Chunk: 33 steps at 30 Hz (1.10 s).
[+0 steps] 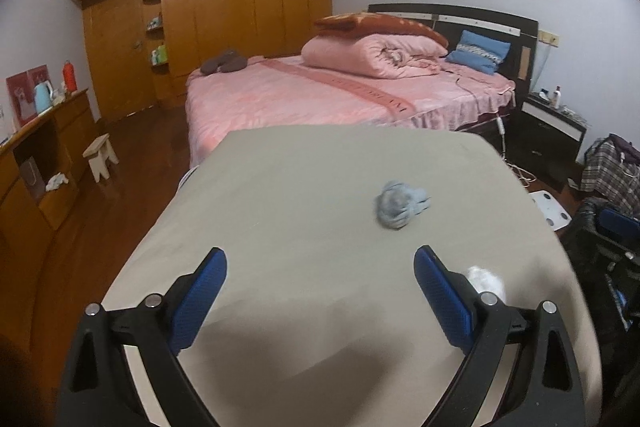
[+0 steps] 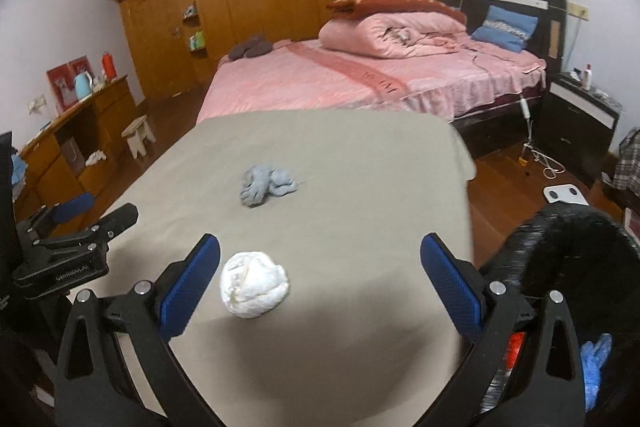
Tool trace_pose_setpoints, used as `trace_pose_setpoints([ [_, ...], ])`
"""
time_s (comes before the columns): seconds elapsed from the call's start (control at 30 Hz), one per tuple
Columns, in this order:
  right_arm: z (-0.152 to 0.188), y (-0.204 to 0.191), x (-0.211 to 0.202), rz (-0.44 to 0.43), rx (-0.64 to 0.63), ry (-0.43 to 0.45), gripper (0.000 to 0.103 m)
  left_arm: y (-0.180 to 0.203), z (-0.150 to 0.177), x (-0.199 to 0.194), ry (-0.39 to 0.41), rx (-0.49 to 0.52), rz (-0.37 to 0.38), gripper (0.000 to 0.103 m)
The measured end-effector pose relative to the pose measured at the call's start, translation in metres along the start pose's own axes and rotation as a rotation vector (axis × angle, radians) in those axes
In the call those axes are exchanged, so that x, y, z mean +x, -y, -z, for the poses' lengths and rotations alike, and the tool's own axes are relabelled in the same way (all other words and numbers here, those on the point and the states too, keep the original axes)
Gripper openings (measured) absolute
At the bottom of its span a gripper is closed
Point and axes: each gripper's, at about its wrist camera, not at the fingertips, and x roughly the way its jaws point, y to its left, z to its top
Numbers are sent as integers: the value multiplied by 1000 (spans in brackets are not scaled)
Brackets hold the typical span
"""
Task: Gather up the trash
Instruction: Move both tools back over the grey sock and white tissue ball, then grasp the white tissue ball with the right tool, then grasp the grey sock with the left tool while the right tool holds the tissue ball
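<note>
A crumpled blue-grey wad lies on the beige table, ahead and right of my open, empty left gripper. A crumpled white paper ball lies just right of the left gripper's right finger. In the right wrist view the white ball sits between my open right gripper's fingers, close to the left finger. The blue-grey wad lies farther ahead. The left gripper shows at the table's left edge.
A black trash bag holding red and blue scraps stands right of the table. A pink bed lies beyond the table, a black nightstand to its right. A wooden dresser and small stool stand left.
</note>
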Motion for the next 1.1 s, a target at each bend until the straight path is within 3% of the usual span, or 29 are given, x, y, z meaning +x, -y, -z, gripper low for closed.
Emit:
trace_pose_setpoints([
  [0.43, 19, -33, 61, -5, -13, -105, 98, -20, 9, 33, -55, -3, -28, 93],
  [0.73, 30, -44, 79, -38, -48, -172, 95, -29, 13, 43, -75, -24, -35, 93],
  [0.8, 31, -46, 82, -49, -51, -186, 83, -28, 13, 44, -77, -25, -32, 93],
  [0.93, 34, -44, 85, -78, -42, -230, 75, -26, 12, 45, -75, -22, -27, 93],
  [1.03, 37, -45, 85, -95, -47, -248, 63, -24, 11, 45, -71, -24, -24, 93],
  [1.1, 36, -45, 84, -115, -47, -247, 49, -22, 9, 45, -66, -24, -23, 93],
])
